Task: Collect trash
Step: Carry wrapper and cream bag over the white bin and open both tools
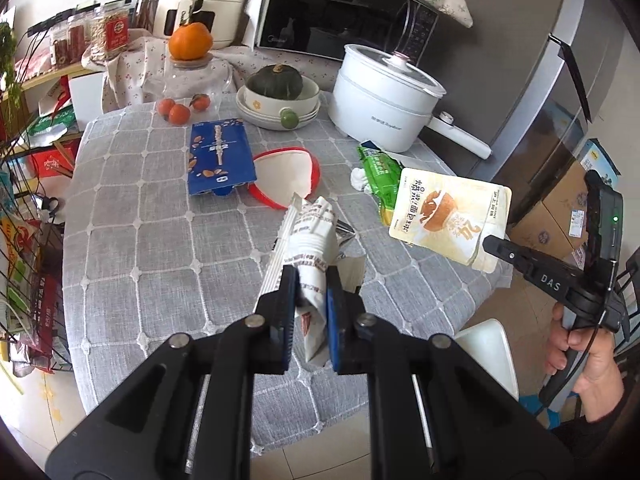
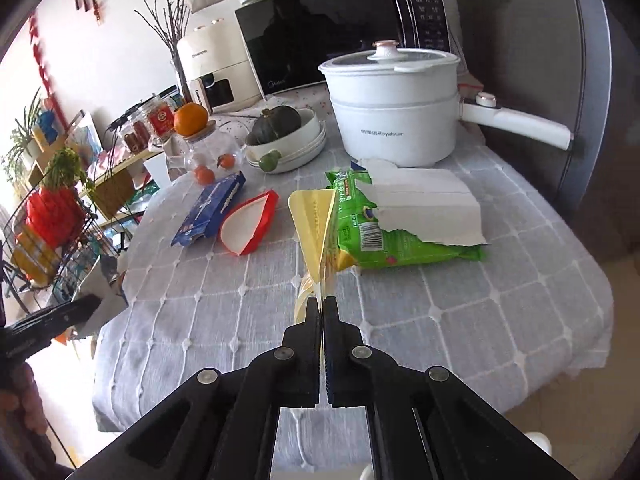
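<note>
My left gripper is shut on a crumpled white wrapper with brown print, lifted over the grey checked tablecloth. My right gripper is shut on the corner of a cream-yellow bread pouch, seen edge-on here and flat in the left wrist view, where the right gripper pinches its lower edge. On the cloth lie a green packet with white tissue on it, a blue carton and a red-rimmed triangular box.
A white electric pot stands at the back, with stacked bowls holding a dark squash beside it. Behind are a microwave, an air fryer and a jar topped by an orange. A wire rack stands left, a fridge right.
</note>
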A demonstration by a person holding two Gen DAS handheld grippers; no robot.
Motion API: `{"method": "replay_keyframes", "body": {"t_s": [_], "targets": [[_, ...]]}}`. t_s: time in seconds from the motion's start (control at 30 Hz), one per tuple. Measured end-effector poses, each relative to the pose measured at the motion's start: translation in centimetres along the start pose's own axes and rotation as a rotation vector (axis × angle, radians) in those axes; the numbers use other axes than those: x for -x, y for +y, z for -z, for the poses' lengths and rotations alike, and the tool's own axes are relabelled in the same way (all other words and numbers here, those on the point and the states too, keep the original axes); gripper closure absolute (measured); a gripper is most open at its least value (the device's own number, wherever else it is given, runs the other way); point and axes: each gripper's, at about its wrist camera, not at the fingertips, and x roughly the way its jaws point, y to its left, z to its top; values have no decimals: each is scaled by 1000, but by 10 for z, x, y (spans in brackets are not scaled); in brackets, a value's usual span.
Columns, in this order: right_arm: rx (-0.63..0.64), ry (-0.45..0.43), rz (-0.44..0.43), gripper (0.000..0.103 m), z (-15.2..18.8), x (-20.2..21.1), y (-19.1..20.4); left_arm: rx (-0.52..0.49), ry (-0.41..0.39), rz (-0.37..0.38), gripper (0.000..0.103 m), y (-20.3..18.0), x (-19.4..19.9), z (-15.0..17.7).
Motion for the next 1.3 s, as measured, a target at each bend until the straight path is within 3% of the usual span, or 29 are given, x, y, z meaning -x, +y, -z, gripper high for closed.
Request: {"method": "replay_keyframes", "body": {"t_s": [0.27, 0.53, 0.7, 0.83, 1.03, 1.3], "targets": [[32, -50, 54, 101, 38, 95, -17, -100, -29, 66, 88, -44, 26, 18], [-60, 59, 104, 101, 75, 135, -52, -181, -1, 126, 87, -88, 31, 53], [-74, 79, 111, 101, 96, 157, -75, -281, 49, 135, 87, -119, 15, 72], [-88, 134, 121, 101, 118, 161, -94, -336, 112, 159, 87, -141, -5, 89], [-102, 287, 152, 101, 158, 135, -115, -404, 202, 190, 86, -171, -29, 115], [-97, 405, 205, 101, 187, 102, -124, -475, 248, 200, 85, -203, -47, 135]]}}
